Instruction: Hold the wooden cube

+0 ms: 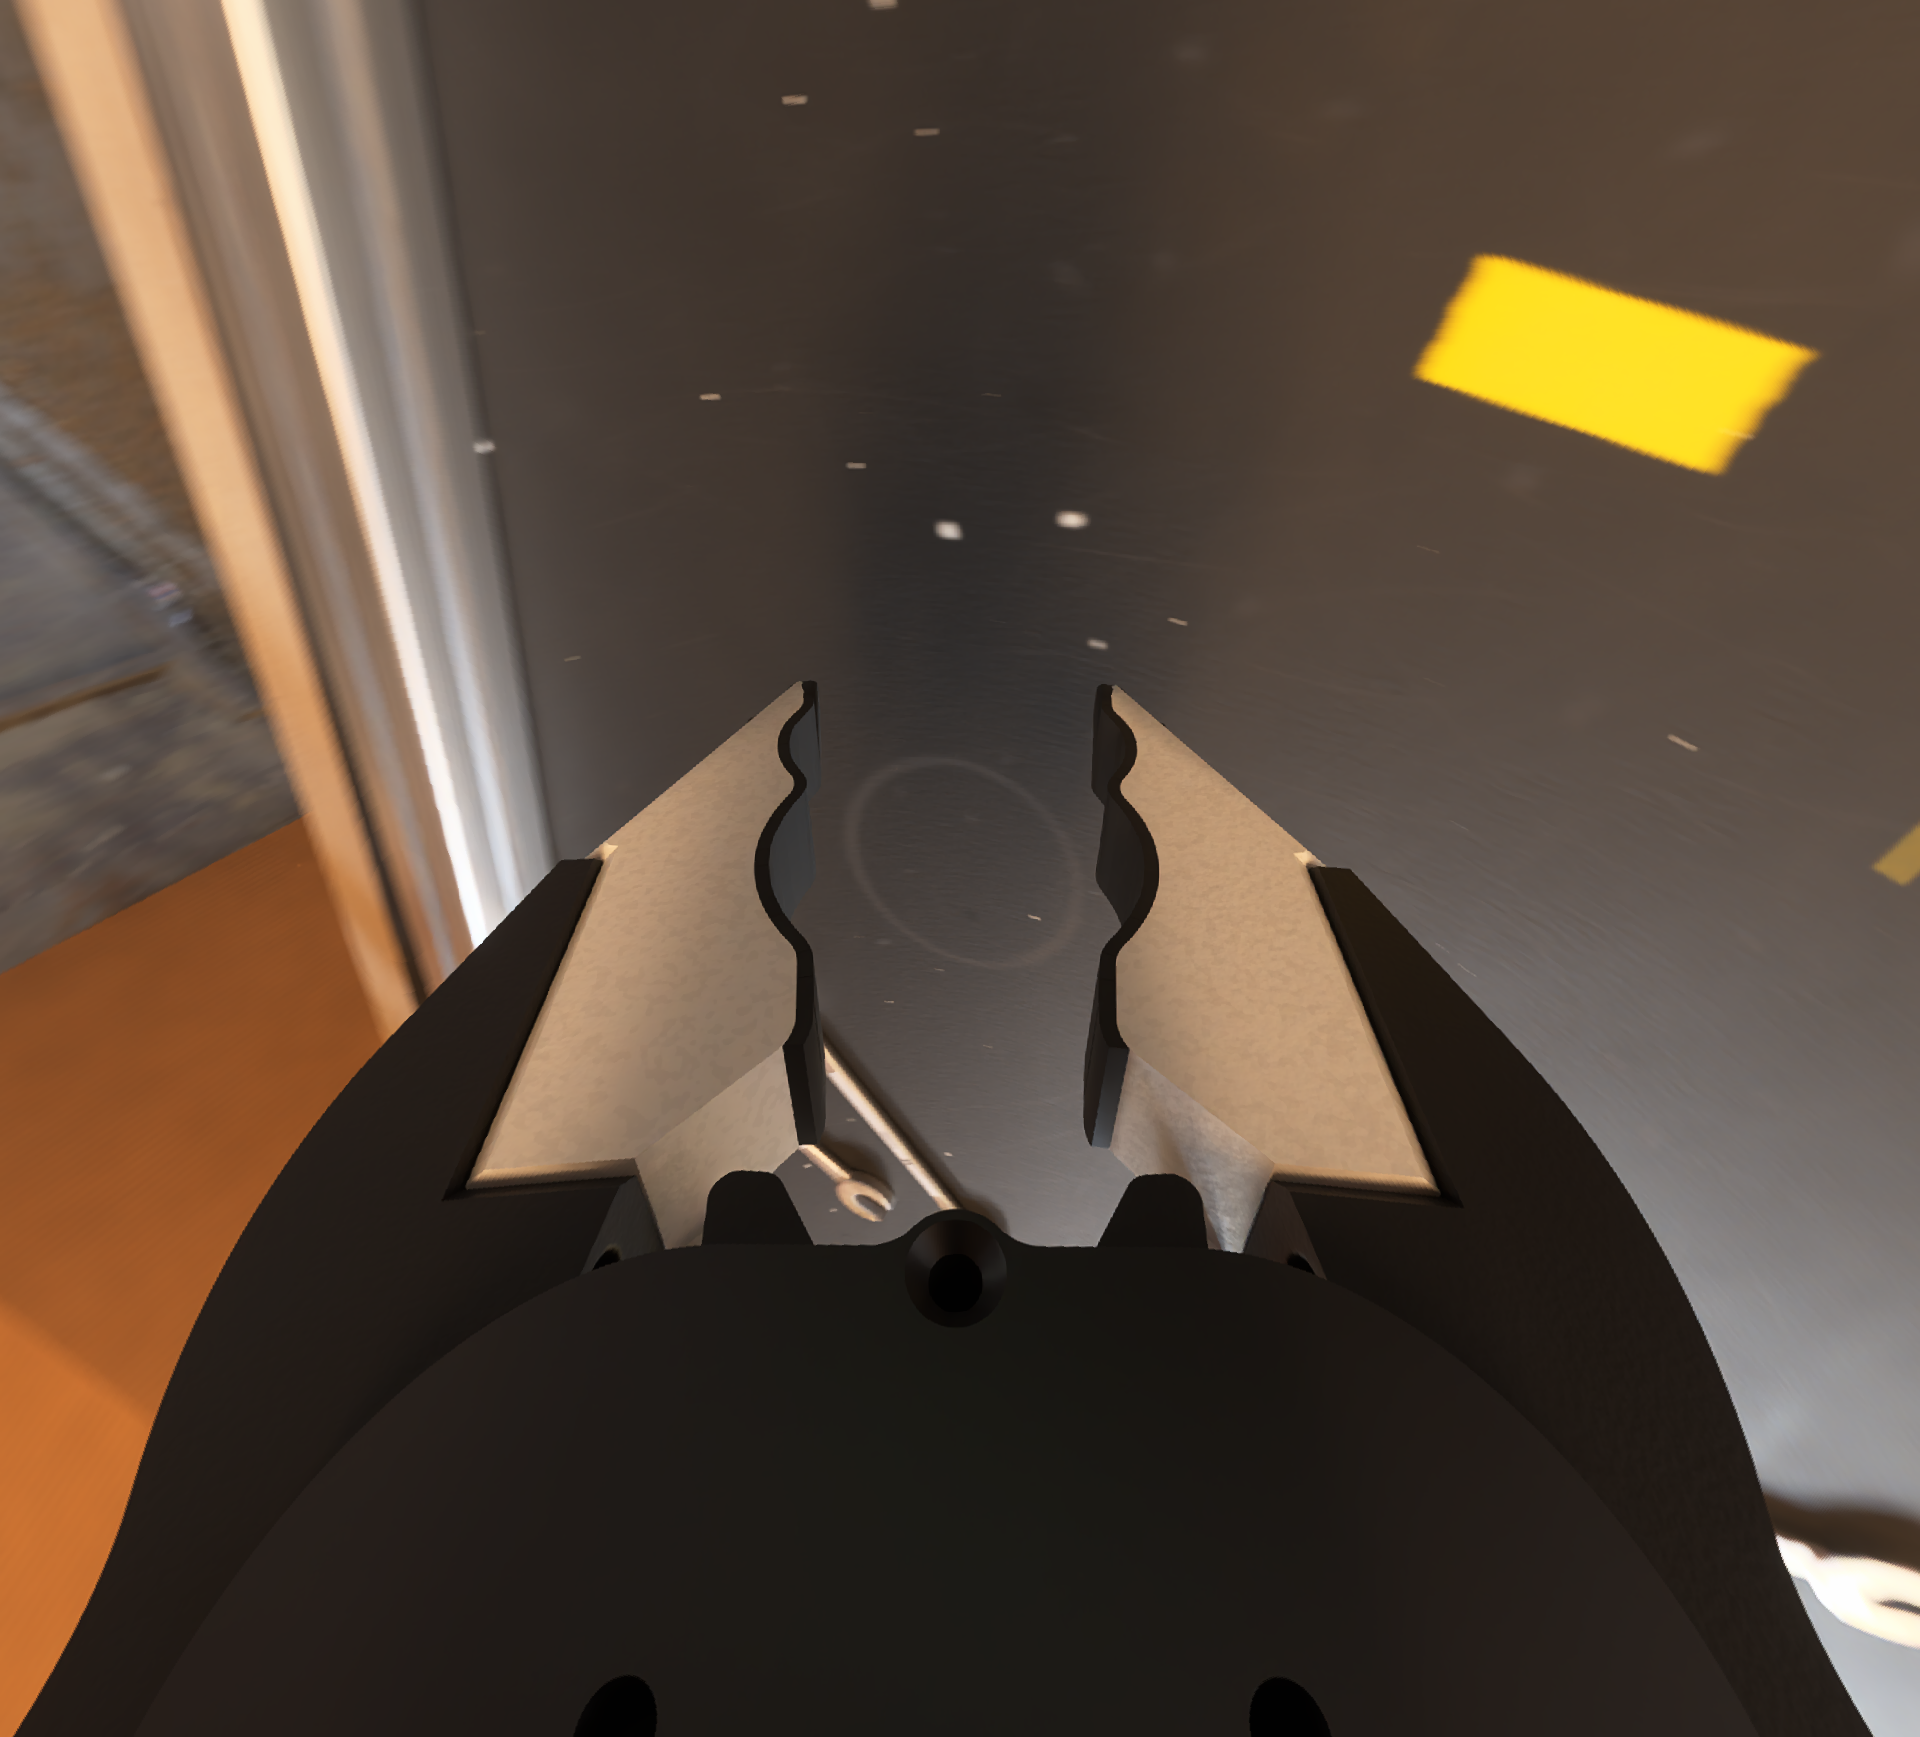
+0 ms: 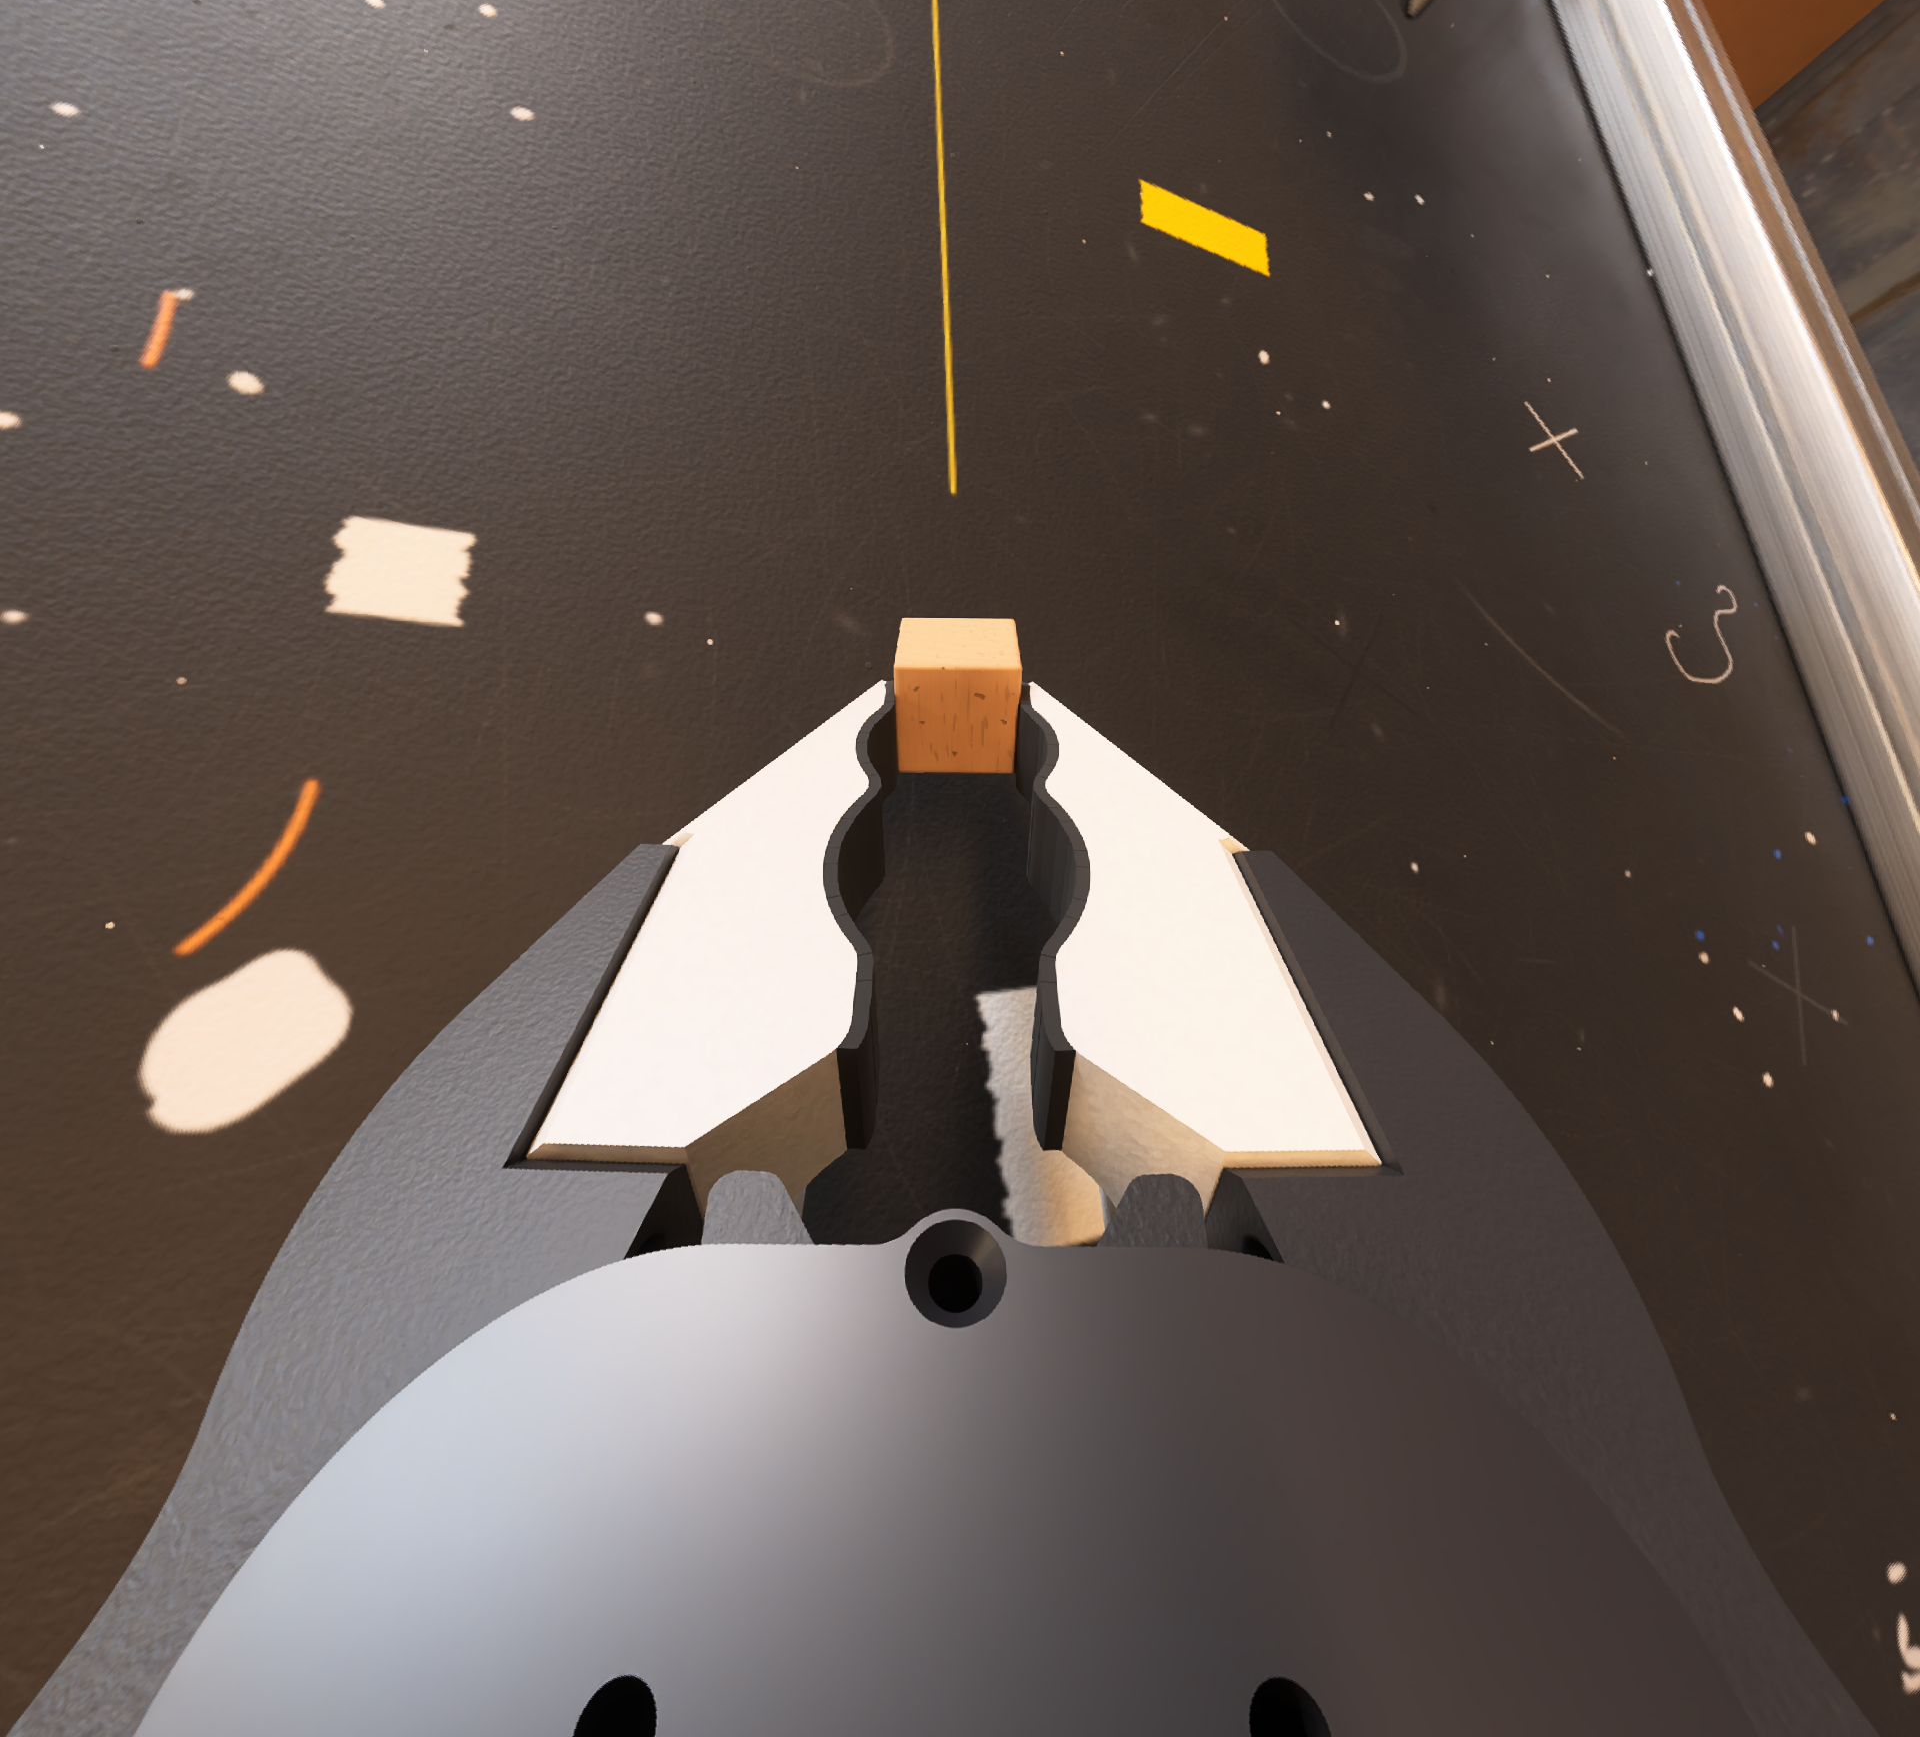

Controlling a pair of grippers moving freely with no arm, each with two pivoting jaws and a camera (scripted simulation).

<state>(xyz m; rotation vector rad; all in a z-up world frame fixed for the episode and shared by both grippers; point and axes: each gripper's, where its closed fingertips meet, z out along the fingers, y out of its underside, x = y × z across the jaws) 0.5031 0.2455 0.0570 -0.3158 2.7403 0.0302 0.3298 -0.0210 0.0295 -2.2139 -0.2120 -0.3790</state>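
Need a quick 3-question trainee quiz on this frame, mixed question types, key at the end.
1. True or false: the left claw is gripping the wooden cube.
2. Multiple choice: where does the cube sit in the right claw? A) deep near the base B) at the fingertips C) outside the fingers
3. Fill in: near the silver table edge, in the right wrist view, a white ___ mark is drawn on the dark table.

Key: 1 false, the left claw is open and empty. 2 B. 3 cross.
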